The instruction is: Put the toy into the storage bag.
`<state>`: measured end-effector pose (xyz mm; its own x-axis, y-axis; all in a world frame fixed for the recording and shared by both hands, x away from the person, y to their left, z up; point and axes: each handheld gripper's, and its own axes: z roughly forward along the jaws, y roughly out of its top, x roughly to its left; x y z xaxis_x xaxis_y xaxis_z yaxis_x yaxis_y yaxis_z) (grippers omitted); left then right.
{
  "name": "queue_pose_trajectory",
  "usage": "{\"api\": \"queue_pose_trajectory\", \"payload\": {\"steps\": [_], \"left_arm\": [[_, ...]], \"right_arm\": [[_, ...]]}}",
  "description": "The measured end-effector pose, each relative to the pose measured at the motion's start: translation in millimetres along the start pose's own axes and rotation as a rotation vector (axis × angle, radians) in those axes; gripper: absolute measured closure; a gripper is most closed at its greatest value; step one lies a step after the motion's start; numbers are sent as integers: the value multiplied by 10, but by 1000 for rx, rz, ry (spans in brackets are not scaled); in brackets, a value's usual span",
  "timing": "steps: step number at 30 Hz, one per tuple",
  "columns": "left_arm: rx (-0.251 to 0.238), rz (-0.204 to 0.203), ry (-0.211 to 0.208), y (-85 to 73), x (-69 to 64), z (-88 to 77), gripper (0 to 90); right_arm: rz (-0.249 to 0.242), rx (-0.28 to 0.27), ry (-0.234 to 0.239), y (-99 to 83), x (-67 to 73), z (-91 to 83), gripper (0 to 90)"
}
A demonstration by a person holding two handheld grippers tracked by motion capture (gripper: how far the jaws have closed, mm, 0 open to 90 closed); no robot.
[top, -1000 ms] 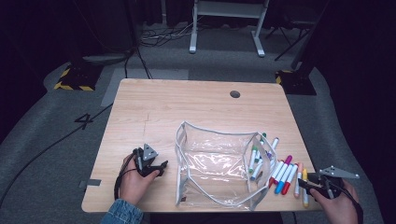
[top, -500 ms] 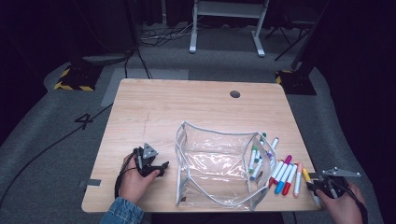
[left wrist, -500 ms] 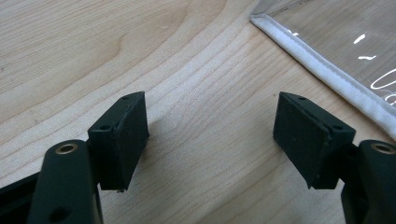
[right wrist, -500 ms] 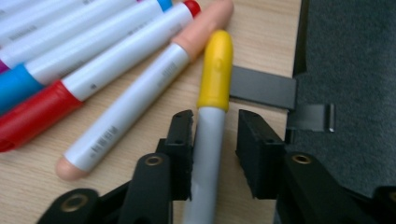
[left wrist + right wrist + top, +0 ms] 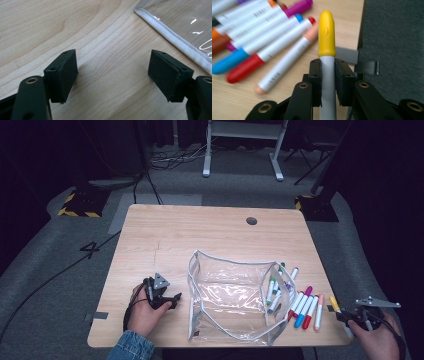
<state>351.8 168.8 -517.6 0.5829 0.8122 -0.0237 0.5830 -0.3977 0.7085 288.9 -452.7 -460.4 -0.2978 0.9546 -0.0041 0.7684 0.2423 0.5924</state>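
A clear plastic pouch lies open in the middle of the wooden table. Several markers lie in a row to its right, and a few more show through its right end. My right gripper is at the table's front right corner. Its jaws have just been closing and are shut on a yellow-capped marker, cap pointing away. My left gripper rests left of the pouch. Its jaws have just been opening, with only bare wood between them.
The pouch's white seam runs just beyond the left gripper's right-hand jaw. A strip of grey tape sticks out over the table's right edge, with grey carpet below. A round cable hole sits at the far side.
The right gripper's jaws closed on the yellow marker at the right end of the row and drew it a little rightward and up. The left hand stayed put.
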Motion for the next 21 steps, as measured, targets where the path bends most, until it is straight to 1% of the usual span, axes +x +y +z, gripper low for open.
{"api": "queue_pose_trajectory", "payload": {"steps": [1,2,3,5,6,8,9,11,16,17,18,19,21], "left_arm": [[2,2,0,0,1,-1,240],[2,2,0,0,1,-1,240],[2,2,0,0,1,-1,240],[2,3,0,1,1,-1,239],[-1,2,2,-1,-2,2,239],[-2,1,3,-1,-4,3,238],[-3,1,3,-2,-4,3,238],[-2,1,4,-1,-5,3,238],[-2,1,4,-1,-5,3,237],[-3,-3,2,-1,-7,6,237],[0,0,3,3,-6,7,234],[-1,-5,4,5,-12,10,228],[-2,-10,7,7,-18,13,225]], "right_arm": [[3,-9,20,33,-4,-41,768],[3,-9,20,33,-4,-41,768],[0,-34,51,111,5,-109,768],[-10,-45,49,171,22,-146,768],[-13,-53,58,205,30,-163,768],[-14,-62,91,276,47,-185,768],[-13,-70,121,327,66,-209,768],[-25,-80,153,408,97,-252,768],[-95,-114,208,699,237,-451,768],[-95,-114,208,699,237,-451,768],[-111,-120,218,776,292,-505,768],[-141,-123,234,894,393,-589,768],[-173,-121,240,995,485,-658,768]]}}
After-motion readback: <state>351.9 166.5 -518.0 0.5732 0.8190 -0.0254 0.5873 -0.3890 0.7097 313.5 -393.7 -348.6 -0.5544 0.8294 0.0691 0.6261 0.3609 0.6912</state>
